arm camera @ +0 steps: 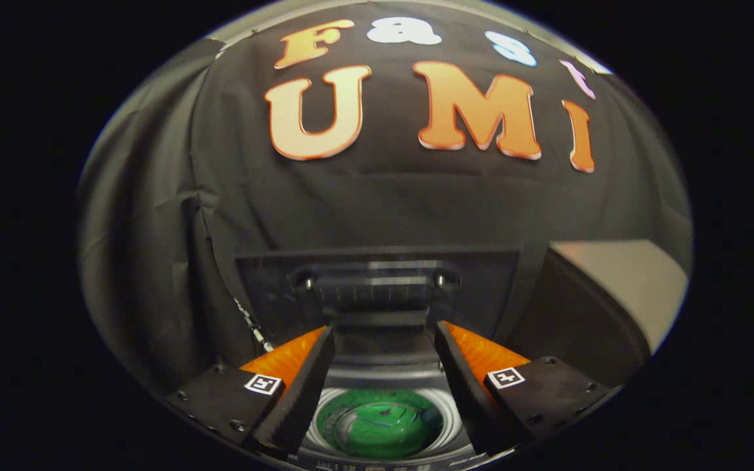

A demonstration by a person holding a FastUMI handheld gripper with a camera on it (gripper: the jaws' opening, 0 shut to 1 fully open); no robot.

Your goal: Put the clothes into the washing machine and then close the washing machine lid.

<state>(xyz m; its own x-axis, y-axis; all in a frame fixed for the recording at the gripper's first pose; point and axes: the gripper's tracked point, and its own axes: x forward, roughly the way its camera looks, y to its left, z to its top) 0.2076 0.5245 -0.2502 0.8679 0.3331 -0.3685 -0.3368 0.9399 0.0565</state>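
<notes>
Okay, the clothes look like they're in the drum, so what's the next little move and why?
Probably reach forward to the raised lid and start tipping it down. The green clothes lie inside the drum, seen between the open, empty fingers of the hand-held gripper, and the lid stands upright just ahead.

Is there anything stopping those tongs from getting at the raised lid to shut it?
Probably not. The tongs are open and hold nothing, and the raised lid stands just ahead of their tips, above the drum with the green garment.
</notes>
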